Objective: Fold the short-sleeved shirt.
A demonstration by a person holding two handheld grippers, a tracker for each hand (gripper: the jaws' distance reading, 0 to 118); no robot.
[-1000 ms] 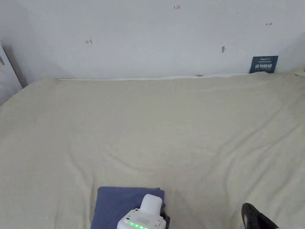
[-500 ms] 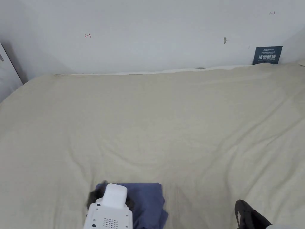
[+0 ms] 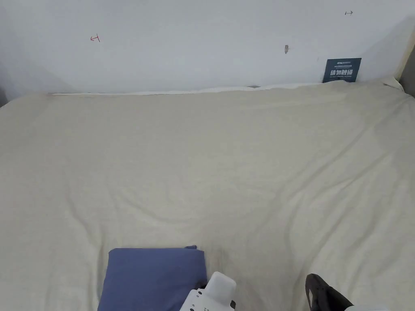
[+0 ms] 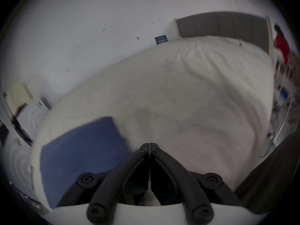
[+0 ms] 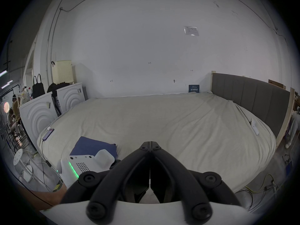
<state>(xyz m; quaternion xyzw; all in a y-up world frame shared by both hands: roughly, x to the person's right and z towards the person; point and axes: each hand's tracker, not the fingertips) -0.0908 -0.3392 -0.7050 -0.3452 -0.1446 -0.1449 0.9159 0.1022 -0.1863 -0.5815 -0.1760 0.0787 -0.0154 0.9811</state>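
- The bed [image 3: 227, 162], covered by a wrinkled cream sheet, runs back to a white wall [image 3: 194, 44]; a grey padded headboard [image 5: 250, 101] stands at its right end.
- Two white appliances with ringed fronts [image 5: 39, 116] stand beside the bed's left end, with dark bags on top of them.
- The short-sleeved shirt [image 3: 152, 277], blue, lies folded into a flat rectangle on the sheet near the bed's near edge, left of centre.
- The left gripper [image 4: 149, 145] sits just to the right of the shirt's right edge, over bare sheet; its jaws are pressed together with nothing between them. From the head view its white body [image 3: 212, 293] shows at the shirt's near right corner.
- The right gripper [image 5: 150, 143] hangs over the sheet well to the right of the shirt, jaws closed tip to tip and empty.
- A phone [image 5: 48, 134] on a cable lies at the bed's left edge.
- A small dark sign [image 3: 341, 69] leans at the wall behind the bed.
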